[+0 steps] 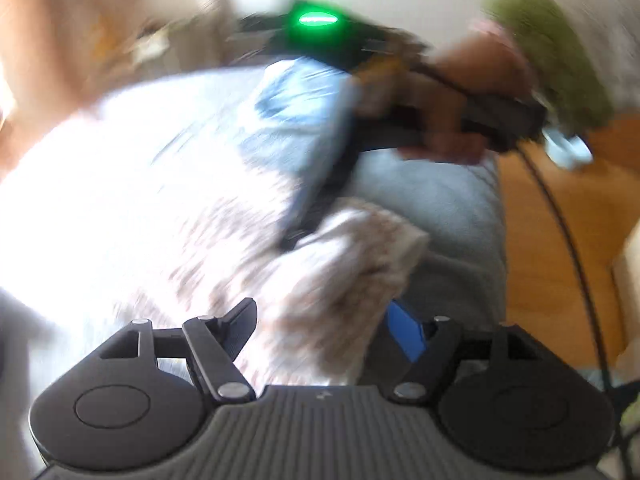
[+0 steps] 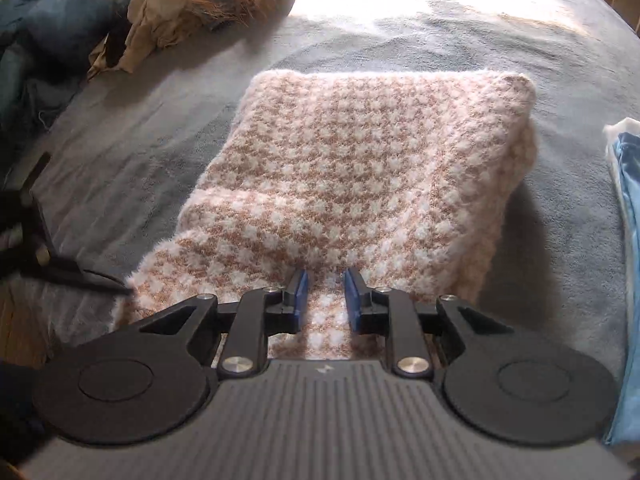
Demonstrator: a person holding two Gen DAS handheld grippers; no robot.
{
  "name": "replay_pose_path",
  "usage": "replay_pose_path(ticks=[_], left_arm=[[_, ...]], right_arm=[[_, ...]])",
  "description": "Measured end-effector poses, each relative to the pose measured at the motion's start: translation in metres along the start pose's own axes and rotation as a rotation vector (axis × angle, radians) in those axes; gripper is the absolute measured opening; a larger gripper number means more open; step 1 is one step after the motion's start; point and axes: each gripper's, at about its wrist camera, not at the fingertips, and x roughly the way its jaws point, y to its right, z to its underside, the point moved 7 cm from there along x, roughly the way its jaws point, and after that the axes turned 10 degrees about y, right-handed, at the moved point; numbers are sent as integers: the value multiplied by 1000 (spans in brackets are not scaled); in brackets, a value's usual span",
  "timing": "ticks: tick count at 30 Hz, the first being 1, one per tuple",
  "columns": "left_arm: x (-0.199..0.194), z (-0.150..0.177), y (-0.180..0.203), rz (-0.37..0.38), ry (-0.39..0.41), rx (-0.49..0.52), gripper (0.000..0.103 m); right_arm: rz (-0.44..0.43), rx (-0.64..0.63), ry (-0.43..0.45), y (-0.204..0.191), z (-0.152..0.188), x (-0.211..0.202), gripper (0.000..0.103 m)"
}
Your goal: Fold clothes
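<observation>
Grey bedding [image 2: 460,40] fills the scene, sunlit at the far end. On it lies a folded fuzzy sweater [image 2: 360,168], pink and white checked. My right tongs [image 2: 325,294] sit narrowly parted over its near edge, knit between the blue pads, though I cannot tell if they pinch it. My left tongs [image 1: 332,328] stand wide apart, blurred, with sweater cloth between them. A heap of clothes [image 2: 192,12] sits far left.

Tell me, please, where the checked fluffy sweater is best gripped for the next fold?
Probably the sweater's near edge, approached from above on the camera side: it lies flat on the grey blanket, and that free hem sits between the right gripper's jaws.
</observation>
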Motion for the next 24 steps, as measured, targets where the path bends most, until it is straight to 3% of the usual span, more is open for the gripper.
replay_pose_path(ticks=[4,8,11,13,16,18,22,24], left_arm=[[4,13,-60,-84,-64,-389,68],[31,34,-80,-30,-96,-810,48],[47,48,-72,20,-62,-1006,45],[50,60,-67,39,-53,-1097,44],[63,72,-51,54,-81,-1102,44],[62,62,-45,45,-57,-1057,42],[64,51,-36,-1,-34,-952,50],[67,59,-34,-15,-45,-961,50]], right_arm=[[29,-142,-31,-9,4,2,19],[45,-178,-37,-14,-10,-11,20],[-13,-133,12,-21,-30,-30,20],[-28,-169,-43,-25,-24,-25,20],[-5,-246,-146,-20,1,-5,21],[-20,-210,-157,-12,11,0,21],[-20,-176,-221,-11,-6,-2,21],[-31,-158,-217,-13,-26,-4,20]])
